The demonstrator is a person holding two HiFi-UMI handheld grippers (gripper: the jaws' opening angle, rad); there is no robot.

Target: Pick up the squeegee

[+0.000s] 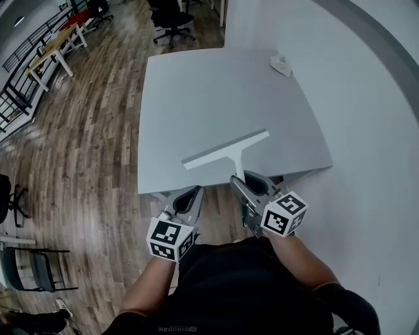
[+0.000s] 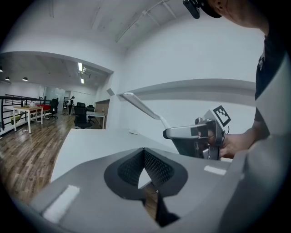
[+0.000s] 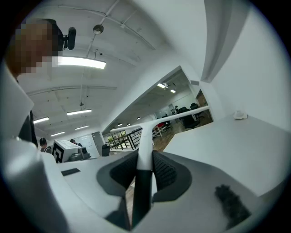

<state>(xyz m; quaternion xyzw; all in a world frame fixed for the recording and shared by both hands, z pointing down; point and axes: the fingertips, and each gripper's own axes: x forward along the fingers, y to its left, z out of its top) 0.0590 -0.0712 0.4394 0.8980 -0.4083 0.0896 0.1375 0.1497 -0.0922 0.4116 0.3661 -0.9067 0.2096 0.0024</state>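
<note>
right gripper (image 1: 246, 181) clamped on the squeegee (image 1: 226, 150) handle, blade over the table (image 1: 196, 98); left gripper (image 1: 194, 192) beside it, jaws together, empty; crumpled paper (image 1: 281, 65) on the far corner

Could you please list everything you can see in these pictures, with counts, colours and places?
squeegee: one, white, over the table's near edge, its handle in the right gripper
table: one, light grey, against the white wall
small crumpled thing: one, white, at the table's far right corner
office chairs: at least two, black, on the wooden floor beyond the table
desk: one, light wood top and white legs, far left
railing: one, black, along the far left
chair: one, dark frame, on the floor at lower left
left gripper: one, grey, jaws together, nothing between them
right gripper: one, grey, jaws closed on the squeegee's handle
</note>
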